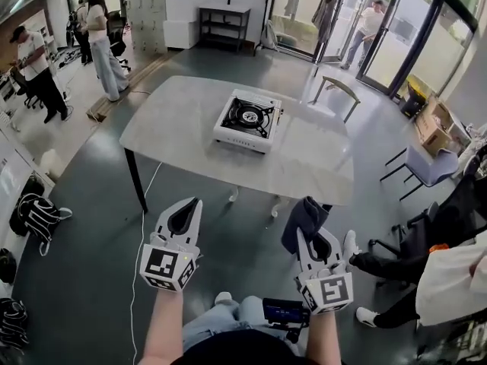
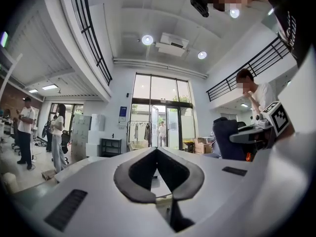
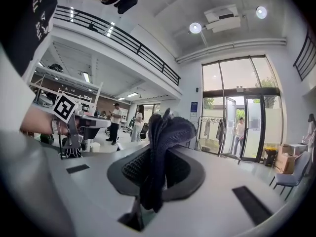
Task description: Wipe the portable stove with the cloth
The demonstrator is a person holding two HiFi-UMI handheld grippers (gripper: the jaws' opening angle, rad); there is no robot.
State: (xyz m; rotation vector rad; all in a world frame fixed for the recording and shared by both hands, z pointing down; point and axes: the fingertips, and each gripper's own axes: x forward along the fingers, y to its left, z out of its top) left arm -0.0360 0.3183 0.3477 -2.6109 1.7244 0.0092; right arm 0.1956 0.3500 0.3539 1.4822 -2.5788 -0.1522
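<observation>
The white portable stove [image 1: 247, 120] with a black burner stands on the pale table [image 1: 175, 128], well ahead of both grippers. My left gripper [image 1: 194, 202] hangs over the floor short of the table; its jaws meet at the tips with nothing between them, as the left gripper view [image 2: 157, 150] also shows. My right gripper [image 1: 310, 236] is shut on a dark blue cloth [image 1: 304, 220], which bunches up above the jaws. In the right gripper view the cloth [image 3: 165, 132] fills the gap between the jaws [image 3: 159, 149] and hangs down in folds.
A chair [image 1: 335, 90] stands behind the table and a blue chair [image 1: 426, 166] to its right. Two people [image 1: 103, 36] stand at far left. Black bags [image 1: 34, 211] lie on the floor at left. A seated person [image 1: 449, 272] is close on my right.
</observation>
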